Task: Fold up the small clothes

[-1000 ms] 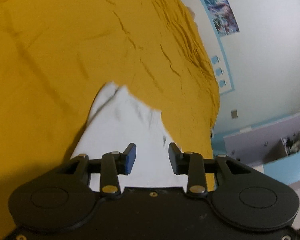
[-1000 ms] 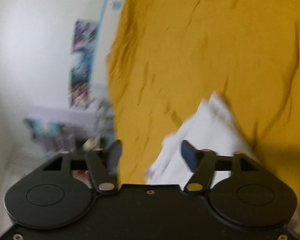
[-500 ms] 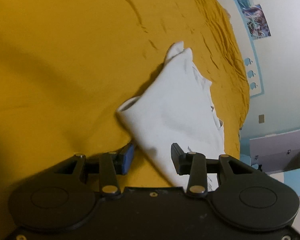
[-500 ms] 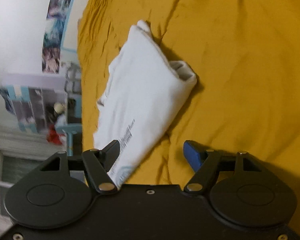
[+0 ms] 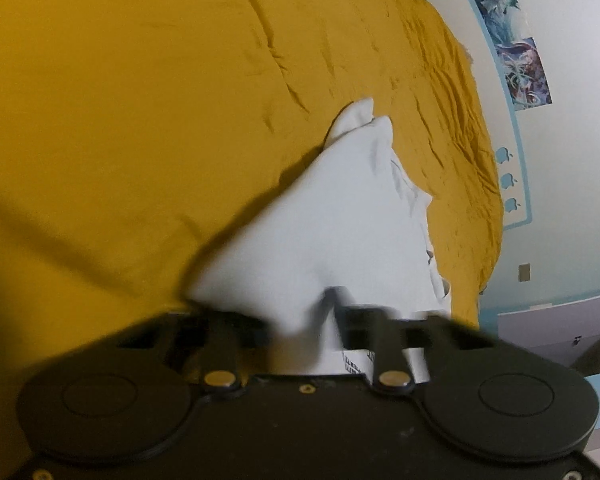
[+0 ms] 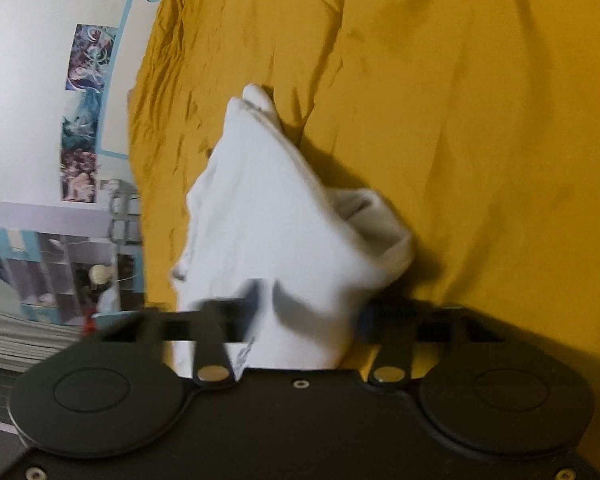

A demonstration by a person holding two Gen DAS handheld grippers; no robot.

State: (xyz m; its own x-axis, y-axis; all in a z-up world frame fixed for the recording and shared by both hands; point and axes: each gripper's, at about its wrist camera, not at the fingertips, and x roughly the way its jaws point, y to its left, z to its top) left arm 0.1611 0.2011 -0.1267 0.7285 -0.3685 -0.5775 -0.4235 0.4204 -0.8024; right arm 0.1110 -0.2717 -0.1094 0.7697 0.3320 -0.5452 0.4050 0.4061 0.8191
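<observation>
A small white garment (image 5: 332, 232), folded into a rough wedge, lies on the mustard-yellow bedspread (image 5: 140, 100). In the left wrist view my left gripper (image 5: 300, 312) has its near end between the fingers, which look blurred and partly closed around the cloth. In the right wrist view the same garment (image 6: 268, 220) runs up from my right gripper (image 6: 308, 304), whose blurred fingers also straddle the cloth's near end. A printed label shows at the garment's lower edge. I cannot tell whether either gripper is pinching the fabric.
The bedspread edge falls off toward a white wall with posters (image 5: 516, 64) and blue apple stickers (image 5: 508, 180). Shelving with clutter (image 6: 60, 264) stands beside the bed in the right wrist view. A pale drawer unit (image 5: 556, 320) sits at the lower right of the left wrist view.
Both grippers have moved onto the garment's near end; half a second ago it lay just ahead of the open fingers. The fingers now look narrower and blurred.
</observation>
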